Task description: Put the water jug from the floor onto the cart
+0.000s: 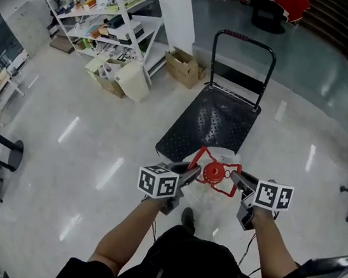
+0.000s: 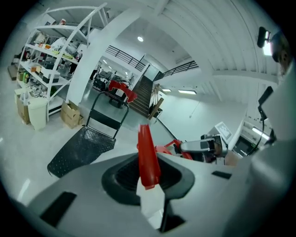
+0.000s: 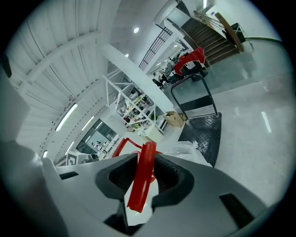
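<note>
Red plastic, the handle (image 1: 215,171) of the water jug (image 1: 207,198), runs between the two grippers in the head view. The left gripper (image 1: 191,171) pinches its left end and the right gripper (image 1: 237,178) its right end, and the clear jug hangs just below both sets of jaws. The black cart (image 1: 210,122) lies just beyond them on the pale floor (image 1: 82,154), its push bar at the far end. In the left gripper view the jaws are pressed onto a flat red strip of the handle; the right gripper faces them from the right, and the cart sits ahead to the left. In the right gripper view the jaws clamp a curved red strip — clear plastic bulges just past them, with the cart ahead to the right.
</note>
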A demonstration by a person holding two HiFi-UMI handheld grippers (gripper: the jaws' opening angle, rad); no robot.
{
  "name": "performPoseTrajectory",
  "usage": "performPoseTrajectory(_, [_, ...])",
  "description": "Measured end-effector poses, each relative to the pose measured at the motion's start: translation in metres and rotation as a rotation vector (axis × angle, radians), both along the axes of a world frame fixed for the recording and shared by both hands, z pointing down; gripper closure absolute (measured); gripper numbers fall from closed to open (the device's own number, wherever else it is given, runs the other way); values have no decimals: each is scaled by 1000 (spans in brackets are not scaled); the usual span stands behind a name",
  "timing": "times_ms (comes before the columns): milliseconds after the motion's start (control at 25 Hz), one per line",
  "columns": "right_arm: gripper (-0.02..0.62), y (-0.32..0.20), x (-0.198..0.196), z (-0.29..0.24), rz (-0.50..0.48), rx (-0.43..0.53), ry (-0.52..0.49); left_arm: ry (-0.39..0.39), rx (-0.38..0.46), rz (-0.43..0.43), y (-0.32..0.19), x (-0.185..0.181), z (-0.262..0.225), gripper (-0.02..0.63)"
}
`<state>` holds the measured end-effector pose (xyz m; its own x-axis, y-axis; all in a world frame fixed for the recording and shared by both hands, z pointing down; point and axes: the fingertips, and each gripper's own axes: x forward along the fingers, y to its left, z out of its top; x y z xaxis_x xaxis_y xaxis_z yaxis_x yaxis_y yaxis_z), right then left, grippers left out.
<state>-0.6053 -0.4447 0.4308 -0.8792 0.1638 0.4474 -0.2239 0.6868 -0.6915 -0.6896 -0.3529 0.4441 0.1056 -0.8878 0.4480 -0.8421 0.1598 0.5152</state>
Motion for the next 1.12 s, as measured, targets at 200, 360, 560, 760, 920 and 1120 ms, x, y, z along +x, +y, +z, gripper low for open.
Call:
performPoseTrajectory(200, [488, -37, -77, -3, 17, 1, 12, 7, -15, 17, -34, -76, -1, 543])
performPoseTrajectory(360, [488, -66, -129, 10, -1, -8, 38, 6, -44, -18, -65, -126, 9, 543])
performPoseTrajectory(560, [489, -113, -192, 24, -40, -42, 42, 17, -93, -76, -104, -185, 21, 543])
performPoseTrajectory(760, [489, -154, -238, 29, -98, -43, 39, 13, -122, -112, -143, -228, 28, 545])
performPoseTrajectory(920, [489, -171, -275, 53, -111, -36, 82, 44, -146, -118, -157, -261, 55, 545])
performPoseTrajectory(1120, [489, -189, -316, 94, -104, -25, 129, 100, -182, -105, -172, -299, 103, 545])
